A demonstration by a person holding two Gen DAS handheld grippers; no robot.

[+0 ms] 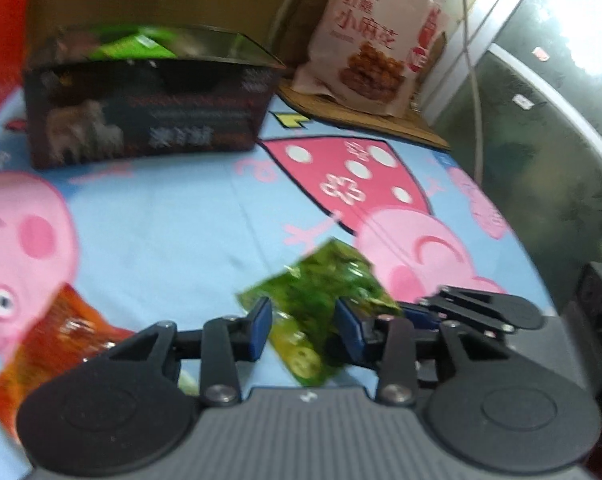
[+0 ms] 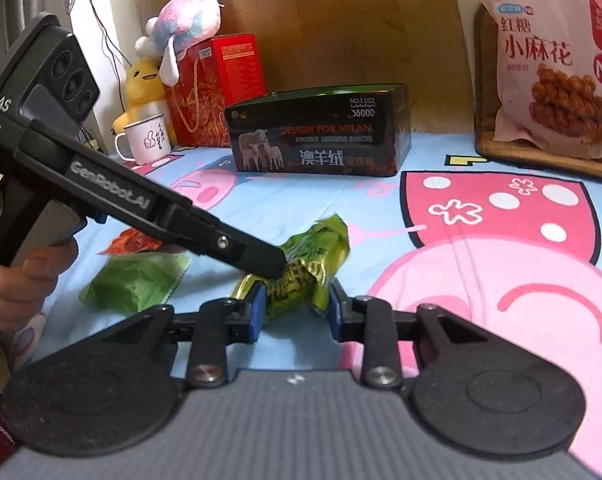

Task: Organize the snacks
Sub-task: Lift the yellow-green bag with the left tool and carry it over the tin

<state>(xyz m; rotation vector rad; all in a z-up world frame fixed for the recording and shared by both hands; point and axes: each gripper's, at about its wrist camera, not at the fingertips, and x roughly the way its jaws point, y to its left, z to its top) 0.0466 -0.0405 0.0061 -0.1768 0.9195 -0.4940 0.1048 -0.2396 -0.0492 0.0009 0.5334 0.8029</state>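
A green snack packet (image 1: 319,312) (image 2: 307,270) lies on the cartoon bedsheet (image 1: 173,224). My left gripper (image 1: 303,326) has its blue pads on both sides of the packet, jaws closed against it; in the right wrist view its black finger tip (image 2: 261,258) rests on the packet. My right gripper (image 2: 295,308) also brackets the same packet, pads touching its sides. A dark open box (image 1: 149,96) (image 2: 321,132) stands at the back, with a green packet (image 1: 133,46) inside. An orange-red packet (image 1: 49,352) (image 2: 131,244) and another green packet (image 2: 135,284) lie to the left.
A large pink snack bag (image 1: 381,44) (image 2: 557,68) leans on a woven mat at the back right. A red gift bag (image 2: 213,88), plush toys (image 2: 181,28) and a white mug (image 2: 147,140) stand at the back left. A glass tank (image 1: 549,140) borders the right.
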